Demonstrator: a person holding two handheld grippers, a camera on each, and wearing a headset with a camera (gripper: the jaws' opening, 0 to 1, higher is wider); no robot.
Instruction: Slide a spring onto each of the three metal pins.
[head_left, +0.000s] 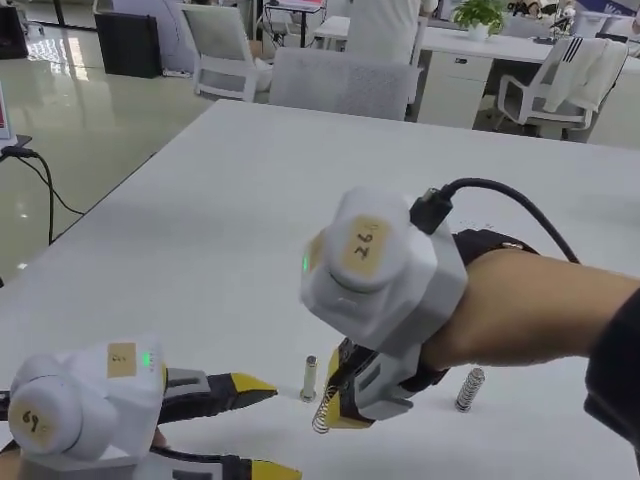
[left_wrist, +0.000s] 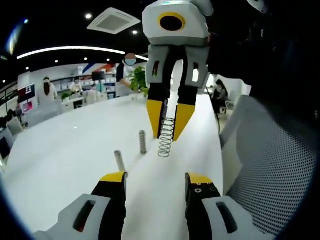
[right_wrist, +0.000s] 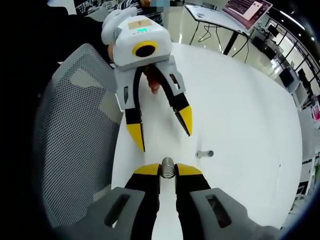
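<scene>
Steel-grey coil spring (right_wrist: 168, 165), at the lower centre of the right gripper view: the task's piece now in hand. Your right gripper (right_wrist: 168, 172) grips it near one end, its yellow-tipped jaws drawn in to the coil's width. In the left gripper view, upper centre, the same spring hangs below those jaws with its free end pointing down at the white tabletop (head_left: 250, 200). Whether it touches the surface cannot be told.

Just beside the free end, at the lower centre of the head view, stands a short bare metal pin (head_left: 310, 378), upright, with no coil on it. The held spring is tilted next to this pin and not yet over its top.

At the lower right of the head view a second grey spring (head_left: 470, 389) stands upright on the table, apart from both grippers. A coil standing unaided like this is probably already seated on a pin, though the pin inside is hidden.

Your left gripper (head_left: 275, 430), lower left of the head view, has its jaws spread wide and holds nothing. Its tips point toward the bare pin.

Progress, as judged: one spring likely placed and one carried to its pin but not threaded. That leaves the present fitting and a third spring to do.
</scene>
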